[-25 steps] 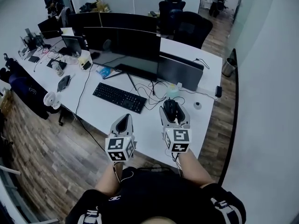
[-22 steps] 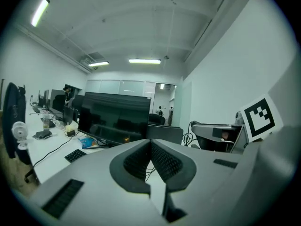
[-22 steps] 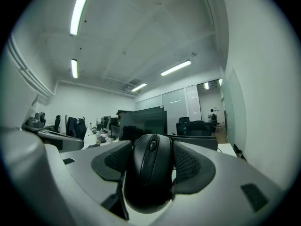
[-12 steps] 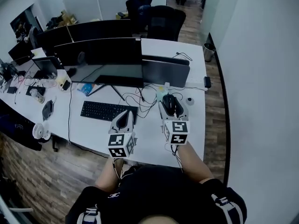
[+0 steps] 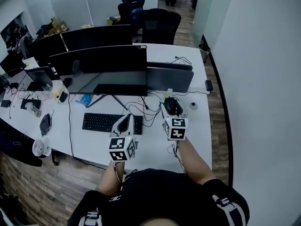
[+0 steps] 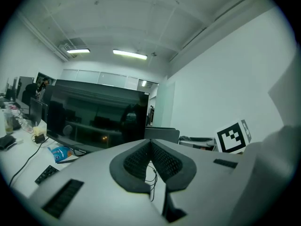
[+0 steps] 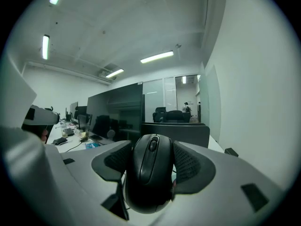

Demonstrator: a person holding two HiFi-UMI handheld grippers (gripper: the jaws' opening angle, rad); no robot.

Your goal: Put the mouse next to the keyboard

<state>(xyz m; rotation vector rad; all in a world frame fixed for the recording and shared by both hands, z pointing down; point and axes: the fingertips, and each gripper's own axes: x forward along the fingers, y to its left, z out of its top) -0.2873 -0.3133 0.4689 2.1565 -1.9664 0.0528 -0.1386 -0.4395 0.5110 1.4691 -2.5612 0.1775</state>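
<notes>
A black mouse (image 7: 149, 173) sits between the dark pads of my right gripper (image 7: 149, 161), which is shut on it and holds it above the white desk (image 5: 155, 147). In the head view the mouse (image 5: 172, 106) and right gripper (image 5: 173, 111) hang over the desk to the right of the black keyboard (image 5: 111, 123). My left gripper (image 5: 123, 125) hovers at the keyboard's right end. Its jaws (image 6: 151, 157) are shut with nothing between them.
Two large dark monitors (image 5: 101, 60) stand behind the keyboard, with tangled cables (image 5: 148, 108) at their feet. A small white round object (image 5: 193, 106) lies right of the mouse. Office chairs (image 5: 160, 25) stand beyond the desk. The desk's right edge (image 5: 210, 126) is close to the wall.
The head view has swung, so the desk now lies more level in the picture. Both grippers keep their hold and their places over the desk; the mouse stays in the right one.
</notes>
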